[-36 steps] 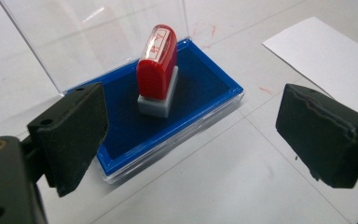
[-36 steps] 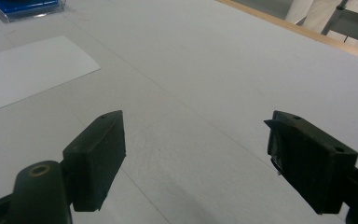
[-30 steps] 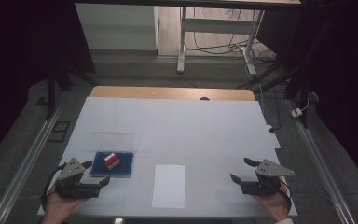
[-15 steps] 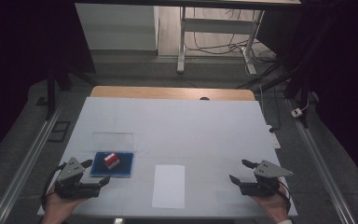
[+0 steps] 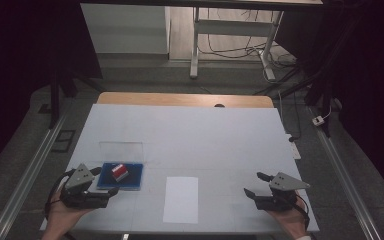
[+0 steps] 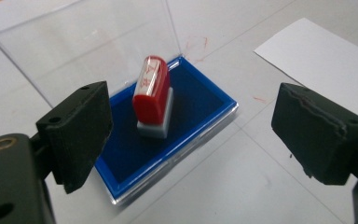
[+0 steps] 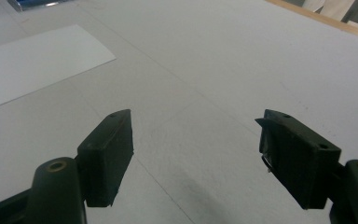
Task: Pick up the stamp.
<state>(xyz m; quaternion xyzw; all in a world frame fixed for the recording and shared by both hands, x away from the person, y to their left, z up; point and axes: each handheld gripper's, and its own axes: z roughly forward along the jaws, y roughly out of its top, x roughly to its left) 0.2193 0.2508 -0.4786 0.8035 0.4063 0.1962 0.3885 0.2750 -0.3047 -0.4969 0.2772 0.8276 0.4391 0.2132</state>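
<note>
My left gripper point(image 6: 186, 140) hangs unclenched and holds nothing; between its spread jaws, at twelve o'clock and near, a small red stamp with a grey base point(image 6: 153, 98) stands on a blue ink pad in a clear open case point(image 6: 200, 100), its long axis running away from me. My right gripper point(image 5: 258, 186), also unclenched and bare, sits well apart at three o'clock.

1 stamp point(image 6: 152, 95), 1 blue ink pad point(image 6: 200, 109), 1 paper sheet point(image 5: 181, 199), 2 tools.
</note>
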